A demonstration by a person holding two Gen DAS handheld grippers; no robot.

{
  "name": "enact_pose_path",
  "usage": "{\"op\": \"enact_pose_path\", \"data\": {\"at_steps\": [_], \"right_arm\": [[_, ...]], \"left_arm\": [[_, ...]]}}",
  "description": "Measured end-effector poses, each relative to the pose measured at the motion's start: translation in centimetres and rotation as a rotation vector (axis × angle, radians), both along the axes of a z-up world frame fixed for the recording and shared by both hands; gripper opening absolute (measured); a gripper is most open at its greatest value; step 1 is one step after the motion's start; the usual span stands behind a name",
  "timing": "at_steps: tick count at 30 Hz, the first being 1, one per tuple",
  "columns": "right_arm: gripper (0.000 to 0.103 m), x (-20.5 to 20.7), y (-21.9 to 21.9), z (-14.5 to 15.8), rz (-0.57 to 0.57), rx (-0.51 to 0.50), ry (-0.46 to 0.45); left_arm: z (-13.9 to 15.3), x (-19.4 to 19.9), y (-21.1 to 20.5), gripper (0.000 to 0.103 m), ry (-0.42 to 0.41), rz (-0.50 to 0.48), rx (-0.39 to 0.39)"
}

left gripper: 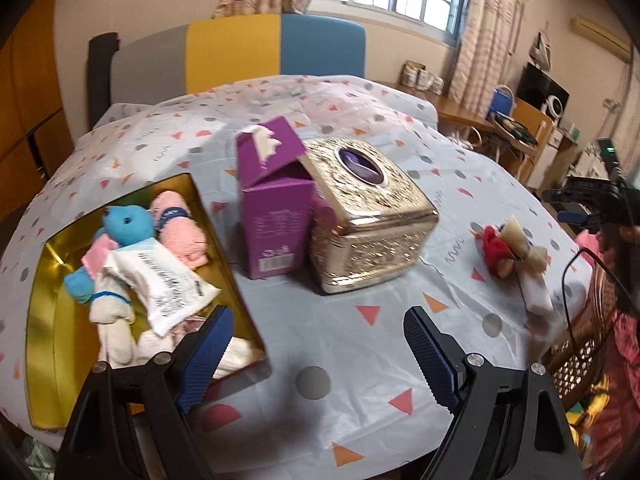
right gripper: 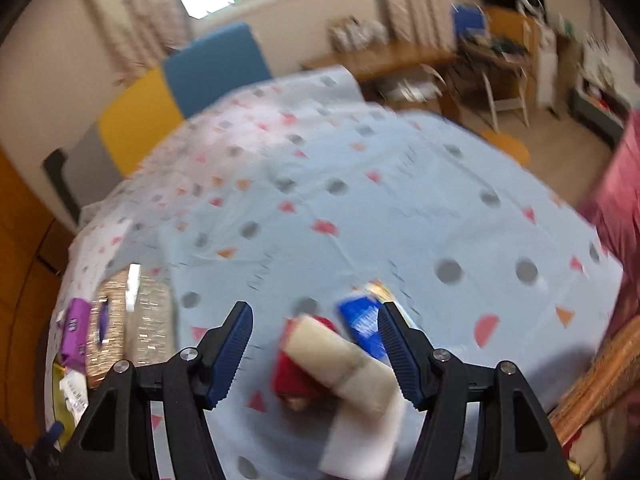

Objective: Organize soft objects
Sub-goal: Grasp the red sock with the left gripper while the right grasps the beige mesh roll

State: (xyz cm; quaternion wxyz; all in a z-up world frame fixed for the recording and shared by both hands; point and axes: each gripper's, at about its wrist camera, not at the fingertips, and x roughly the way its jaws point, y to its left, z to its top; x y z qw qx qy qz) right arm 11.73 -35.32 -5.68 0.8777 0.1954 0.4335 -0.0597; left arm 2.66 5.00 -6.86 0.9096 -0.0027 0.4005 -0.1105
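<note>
A gold tray (left gripper: 44, 344) at the table's left holds a blue towel bear (left gripper: 120, 232), a pink rolled towel (left gripper: 180, 236), a cream towel doll (left gripper: 114, 320) and a white printed packet (left gripper: 168, 280). My left gripper (left gripper: 320, 344) is open and empty above the cloth, just right of the tray. A red and cream towel toy (left gripper: 510, 254) lies on the table's right side. In the right wrist view this toy (right gripper: 340, 364) lies between the open fingers of my right gripper (right gripper: 316, 348), with a blue packet (right gripper: 362, 328) behind it. That view is blurred.
A purple carton (left gripper: 276, 204) with its flap open stands next to a gold embossed tissue box (left gripper: 368, 212) at the table's middle. A patterned light-blue cloth (left gripper: 360, 344) covers the table. A wicker chair (left gripper: 580, 344) stands at the right edge. A multicoloured chair (left gripper: 240, 52) is behind.
</note>
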Motion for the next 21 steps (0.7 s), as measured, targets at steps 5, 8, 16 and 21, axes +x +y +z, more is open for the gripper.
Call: {"op": "enact_pose_path", "data": {"at_steps": [5,8,16,21], "right_arm": [[0.066,1.0,-1.4,-2.8,0.028,0.024,0.16],[0.066,2.3,0.5,-3.5,0.173,-0.083,0.242],[0.066,4.5,5.1,-7.1,0.414,-0.391,0.444],[0.048,5.0,5.5,-9.0,0.435,-0.485,0.524]], "left_arm": [[-0.6,0.2,-1.0,0.087,0.025,-0.033,0.012],[-1.1,0.3,-1.2,0.087,0.041,-0.039,0.011],[-1.8,0.5,-1.8,0.087,0.068,-0.072,0.01],[-1.8,0.7,-2.8,0.087,0.071,-0.113,0.017]]}}
